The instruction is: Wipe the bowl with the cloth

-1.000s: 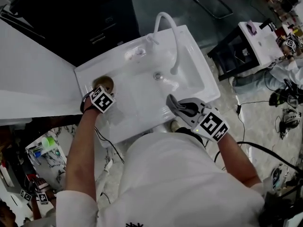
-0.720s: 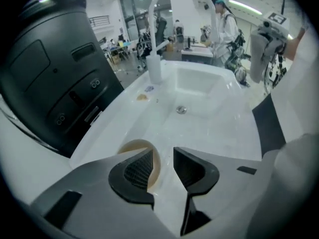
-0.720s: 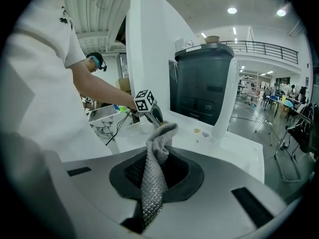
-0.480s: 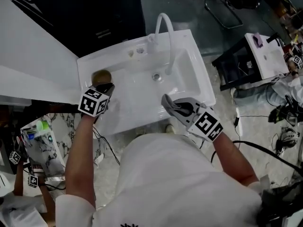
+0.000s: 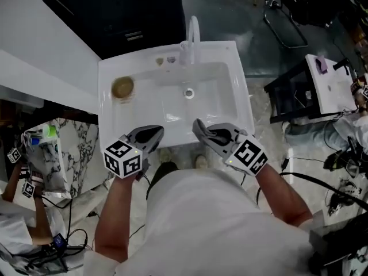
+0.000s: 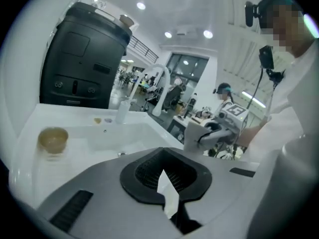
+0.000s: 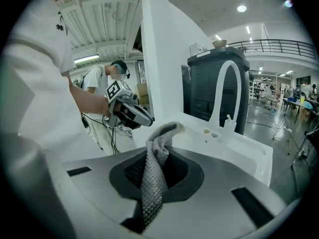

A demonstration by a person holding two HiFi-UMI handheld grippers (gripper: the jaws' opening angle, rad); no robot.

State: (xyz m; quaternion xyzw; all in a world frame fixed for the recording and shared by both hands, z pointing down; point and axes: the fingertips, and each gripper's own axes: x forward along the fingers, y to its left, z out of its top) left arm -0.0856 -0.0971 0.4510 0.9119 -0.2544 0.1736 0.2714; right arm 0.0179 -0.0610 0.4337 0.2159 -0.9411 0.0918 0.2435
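Left fingers (image 5: 150,135) just closed together, seemingly empty, back from bowl (image 5: 122,87); right fingers (image 5: 202,130) clamped on cloth (image 7: 158,153).

Right gripper (image 7: 158,185): jaws closed on a grey cloth (image 7: 158,148), which stands up between them in a twisted strip, its top bent right.
Sink (image 7: 239,151): white, beyond the jaws, with an arched faucet (image 7: 224,83) at its far edge.
Cabinet (image 7: 199,91): black, behind the faucet.
Left gripper (image 7: 144,119): at left, above the sink's near edge, marker cube up; jaws just closed, nothing between them.
Person (image 7: 35,83): white shirt, far left.
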